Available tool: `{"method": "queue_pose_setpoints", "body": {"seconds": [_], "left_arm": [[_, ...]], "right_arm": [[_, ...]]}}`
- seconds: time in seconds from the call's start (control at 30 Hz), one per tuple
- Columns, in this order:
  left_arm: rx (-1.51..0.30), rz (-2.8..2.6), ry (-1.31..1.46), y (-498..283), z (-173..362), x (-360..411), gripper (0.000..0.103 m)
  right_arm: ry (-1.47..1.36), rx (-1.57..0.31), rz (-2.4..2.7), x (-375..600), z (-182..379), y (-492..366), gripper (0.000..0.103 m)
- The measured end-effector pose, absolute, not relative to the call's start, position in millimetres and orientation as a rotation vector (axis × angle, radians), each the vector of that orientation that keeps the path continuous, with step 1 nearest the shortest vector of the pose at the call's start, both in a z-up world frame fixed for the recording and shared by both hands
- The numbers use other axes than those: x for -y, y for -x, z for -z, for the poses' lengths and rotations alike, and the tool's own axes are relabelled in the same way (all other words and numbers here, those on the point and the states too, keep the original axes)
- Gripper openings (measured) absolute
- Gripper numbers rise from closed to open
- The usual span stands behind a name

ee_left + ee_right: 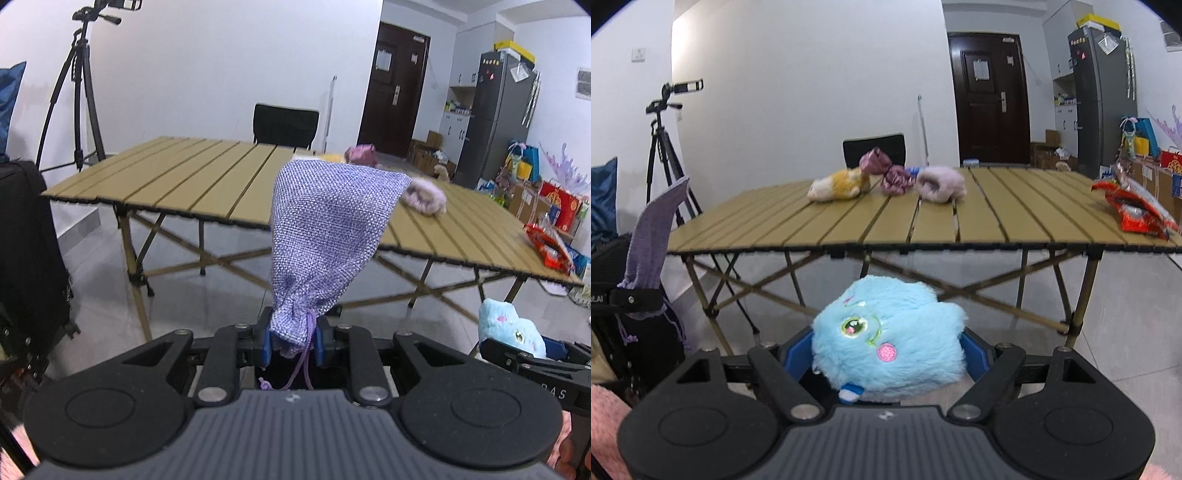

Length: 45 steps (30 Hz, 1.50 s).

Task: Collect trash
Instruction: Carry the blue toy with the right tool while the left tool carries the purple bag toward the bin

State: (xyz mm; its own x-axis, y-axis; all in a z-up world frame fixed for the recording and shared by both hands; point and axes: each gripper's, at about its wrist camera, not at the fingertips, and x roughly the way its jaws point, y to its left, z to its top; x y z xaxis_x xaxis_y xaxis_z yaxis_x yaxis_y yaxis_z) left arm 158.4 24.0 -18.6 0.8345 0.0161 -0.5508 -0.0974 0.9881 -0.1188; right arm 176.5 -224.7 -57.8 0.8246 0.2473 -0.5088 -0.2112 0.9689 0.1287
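My left gripper (292, 341) is shut on the neck of a purple woven drawstring bag (325, 236), which stands upright in front of the table; the bag also shows in the right wrist view (653, 236). My right gripper (886, 354) is shut on a blue plush toy (890, 339), also visible in the left wrist view (511, 326). Both are held below and in front of the slatted table (923, 225). On the table lie a red snack wrapper (1134, 206), a crumpled pink foil wrapper (888, 175), a yellow plush (840, 184) and a pale pink plush (940, 182).
A black chair (873, 147) stands behind the table. A camera tripod (79, 92) stands at the left beside black luggage (26, 240). A fridge (1104, 96), a dark door (990, 96) and boxes (554, 203) are at the right.
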Motion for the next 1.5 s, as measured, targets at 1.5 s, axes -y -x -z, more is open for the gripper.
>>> {"method": "queue_pose_setpoints", "body": {"seconds": [1.5], "left_arm": [[-0.912, -0.130, 0.222, -202.3, 134.7, -78.0, 0.021]], "right_arm": [[0.021, -1.009, -0.172, 206.2, 186.6, -215.8, 0.080]]}}
